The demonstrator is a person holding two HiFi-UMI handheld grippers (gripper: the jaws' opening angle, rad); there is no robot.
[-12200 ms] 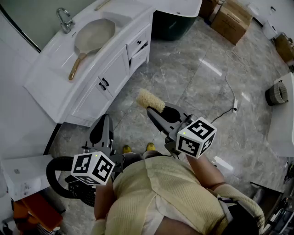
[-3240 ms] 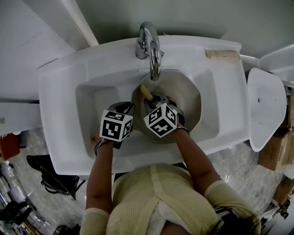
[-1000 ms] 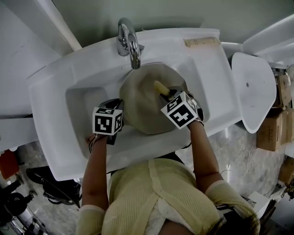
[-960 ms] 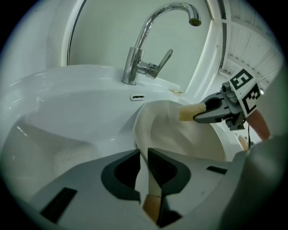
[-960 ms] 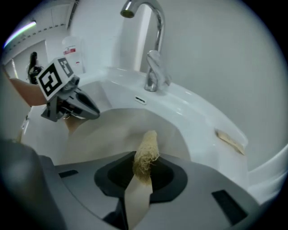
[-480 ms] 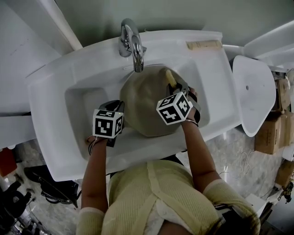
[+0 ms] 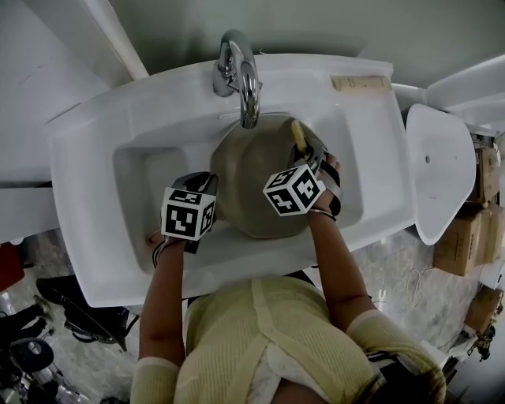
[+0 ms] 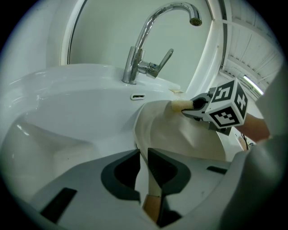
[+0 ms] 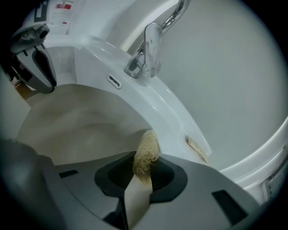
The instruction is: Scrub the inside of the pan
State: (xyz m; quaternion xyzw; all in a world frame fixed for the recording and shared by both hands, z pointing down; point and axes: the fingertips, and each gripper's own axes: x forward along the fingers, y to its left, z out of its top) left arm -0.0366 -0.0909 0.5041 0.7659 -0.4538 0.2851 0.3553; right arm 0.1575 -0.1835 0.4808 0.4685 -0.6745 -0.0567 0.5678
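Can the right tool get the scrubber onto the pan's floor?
Probably yes: the right tool holds the scrubber at the rim of the pan; its inside lies open, only the faucet overhangs.

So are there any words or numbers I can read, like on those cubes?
No words or numbers can be read.
One marker cube and the other marker cube: black-and-white square patterns only, no letters.
The white label with red print, in the right gripper view: too blurred to read.
The cardboard boxes: no print can be made out.
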